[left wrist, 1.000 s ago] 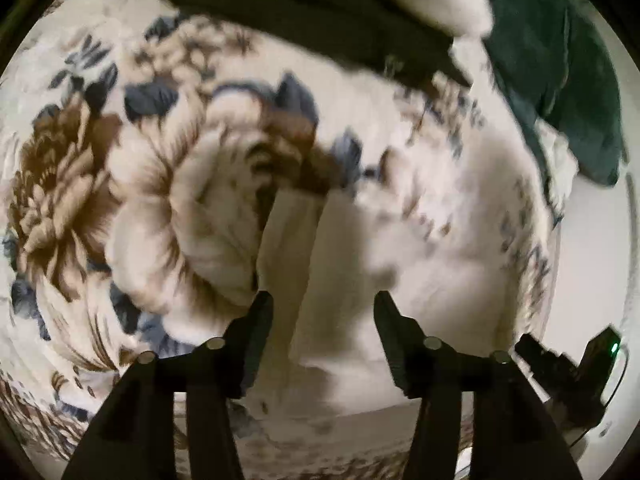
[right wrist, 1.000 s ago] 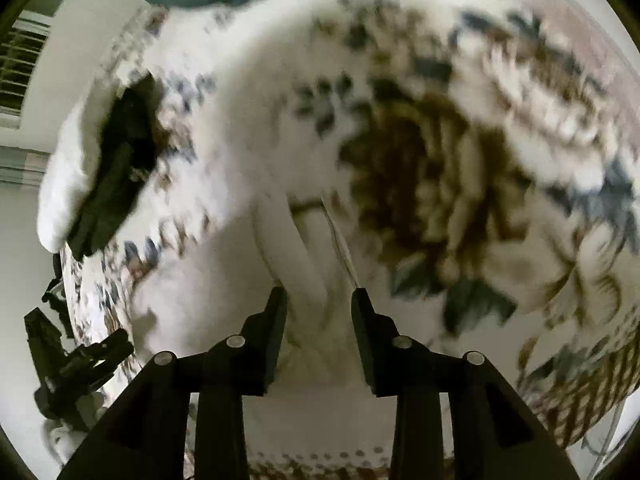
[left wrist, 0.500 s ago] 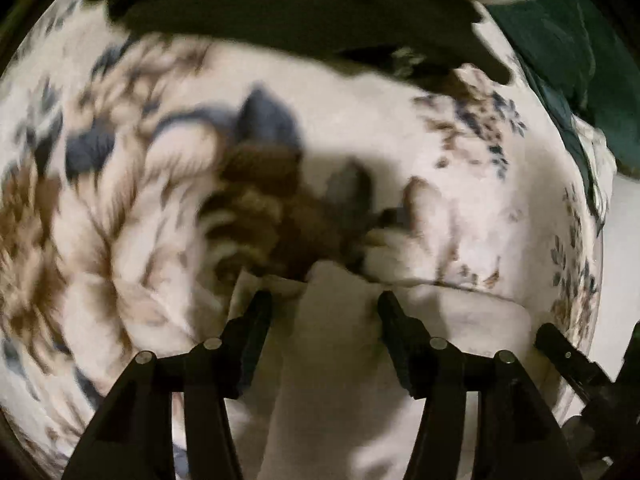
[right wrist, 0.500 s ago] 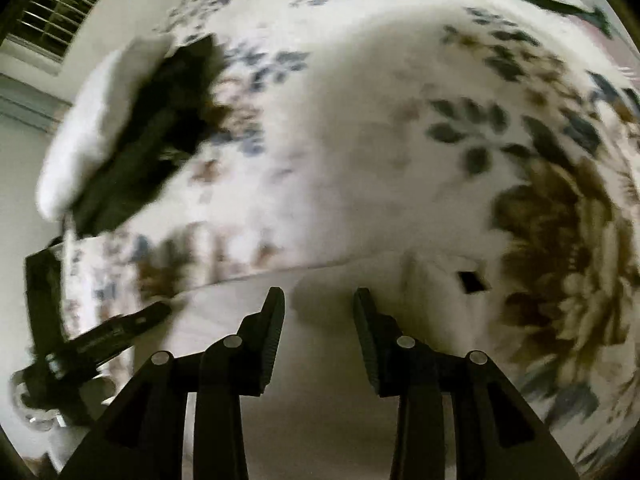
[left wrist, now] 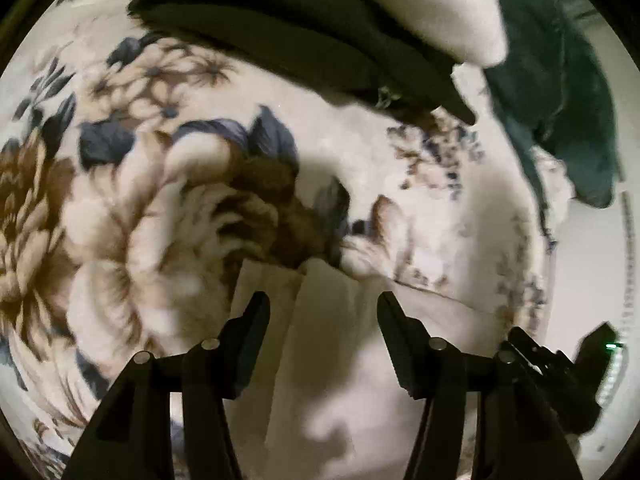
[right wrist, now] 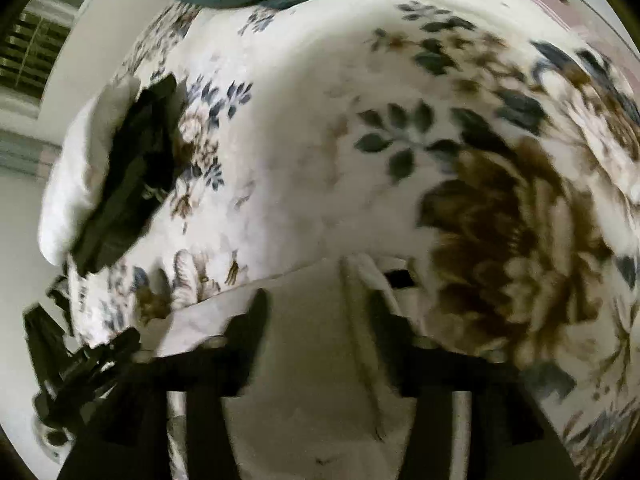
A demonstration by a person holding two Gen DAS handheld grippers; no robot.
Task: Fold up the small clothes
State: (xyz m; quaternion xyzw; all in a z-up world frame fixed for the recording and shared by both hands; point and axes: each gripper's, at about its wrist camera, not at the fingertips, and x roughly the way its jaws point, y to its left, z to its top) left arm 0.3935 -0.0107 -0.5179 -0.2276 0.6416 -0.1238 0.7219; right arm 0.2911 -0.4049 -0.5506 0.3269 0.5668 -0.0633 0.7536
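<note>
While both tools gape, the white garment lies lengthwise between.

Both fisheye views are dimly lit and softened by motion blur, the right wrist's more heavily (its right gripper is smeared). Dark shadows are cast across the pale garment, and edges are bowed into black vignettes.

I see a floral blanket with big brown blooms and blue-grey leaves covering the bed. At its far edge a dark green blanket lies bunched. Just beside that, on the floral blanket, sits a white pillow. Beyond the floral blanket's corner, a slatted window blind shows against a pale wall.
</note>
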